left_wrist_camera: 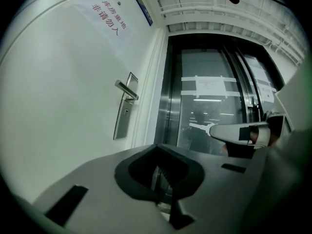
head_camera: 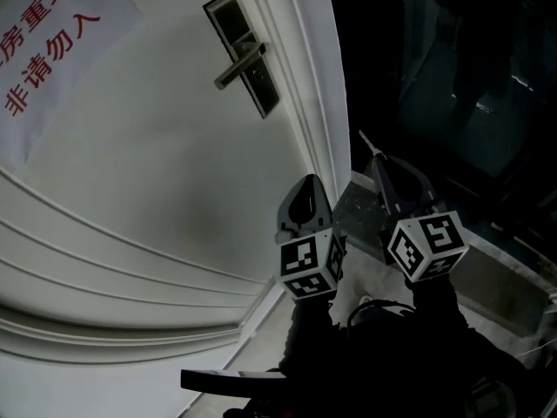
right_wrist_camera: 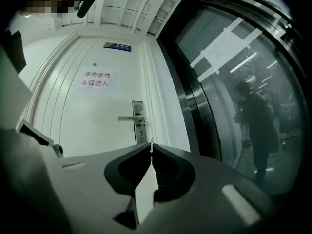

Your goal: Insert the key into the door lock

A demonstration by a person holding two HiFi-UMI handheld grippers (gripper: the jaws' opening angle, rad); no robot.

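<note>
The key (right_wrist_camera: 151, 144) shows as a thin metal sliver at the tip of the right gripper (head_camera: 381, 164), whose jaws are pinched tight on it. Ahead of those jaws and a touch left is the white door (right_wrist_camera: 92, 111), where the handle (right_wrist_camera: 127, 118) juts left from the door lock (right_wrist_camera: 139, 128). Lock and key are well apart, with open air between. The lock sits close to the door's right edge. The left gripper (left_wrist_camera: 157, 152) hangs just left of the right one, jaws pressed together on nothing. A dark glass wall (right_wrist_camera: 234, 106) stands right of the jaws.
</note>
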